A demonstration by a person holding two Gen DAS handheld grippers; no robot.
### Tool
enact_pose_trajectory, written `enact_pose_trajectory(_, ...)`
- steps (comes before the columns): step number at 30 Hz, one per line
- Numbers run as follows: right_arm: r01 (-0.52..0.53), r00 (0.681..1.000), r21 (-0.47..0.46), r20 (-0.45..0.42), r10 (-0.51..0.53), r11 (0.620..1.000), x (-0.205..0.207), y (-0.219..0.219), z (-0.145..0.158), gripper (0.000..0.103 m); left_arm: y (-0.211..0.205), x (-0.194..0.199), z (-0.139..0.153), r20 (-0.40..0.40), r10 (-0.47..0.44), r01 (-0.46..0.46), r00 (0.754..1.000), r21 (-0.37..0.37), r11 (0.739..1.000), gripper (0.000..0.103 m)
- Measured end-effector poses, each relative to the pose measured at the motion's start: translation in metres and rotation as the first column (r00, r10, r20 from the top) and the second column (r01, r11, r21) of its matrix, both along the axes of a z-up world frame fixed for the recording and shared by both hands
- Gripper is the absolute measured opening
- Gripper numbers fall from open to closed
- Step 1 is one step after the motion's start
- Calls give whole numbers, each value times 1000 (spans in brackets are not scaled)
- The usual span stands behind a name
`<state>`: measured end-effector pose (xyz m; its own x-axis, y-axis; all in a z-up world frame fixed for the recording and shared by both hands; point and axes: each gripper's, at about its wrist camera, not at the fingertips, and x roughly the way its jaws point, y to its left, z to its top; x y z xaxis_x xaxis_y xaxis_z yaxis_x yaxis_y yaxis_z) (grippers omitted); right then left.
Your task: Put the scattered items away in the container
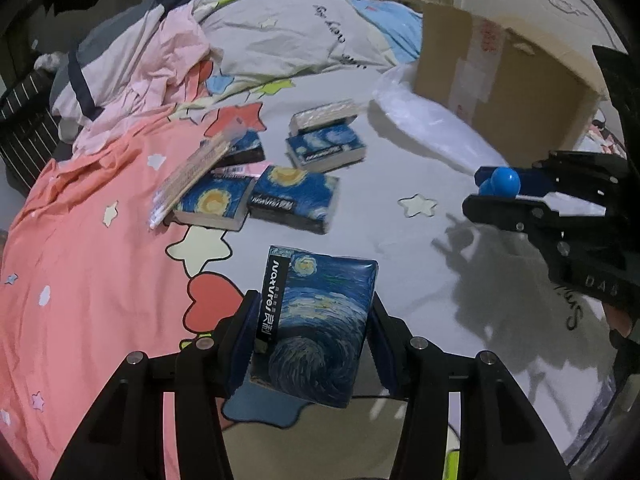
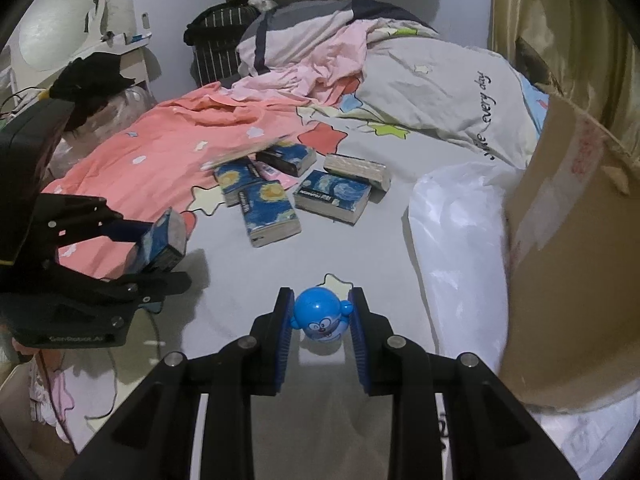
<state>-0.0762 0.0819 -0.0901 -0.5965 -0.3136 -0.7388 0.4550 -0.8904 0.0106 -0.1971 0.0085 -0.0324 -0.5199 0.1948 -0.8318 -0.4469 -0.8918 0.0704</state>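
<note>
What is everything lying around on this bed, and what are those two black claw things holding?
Starry-night blue tissue packs: four, blue and yellow, clustered mid-bed.
Silvery wrapped pack: one, behind the cluster.
Clear sleeve of wooden sticks: one, propped on the packs.
Brown cardboard box: one, far right.
White plastic bag: one, beside the box.
Crumpled bedding: pink and grey, bed's far end.
Left gripper: black, clamps a fifth tissue pack.
Right gripper: black, clamps a round blue cartoon toy.

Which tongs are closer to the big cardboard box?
Right. The right tongs, gripping the blue toy, are beside the cardboard box; the left tongs are farther away.
</note>
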Motion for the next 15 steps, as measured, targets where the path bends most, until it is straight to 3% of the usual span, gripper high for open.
enact_pose_trajectory(15,-11,996,10,-89,11,1000,52,19,44,26,34,42,46,-78,-44,44,996,9,999,50)
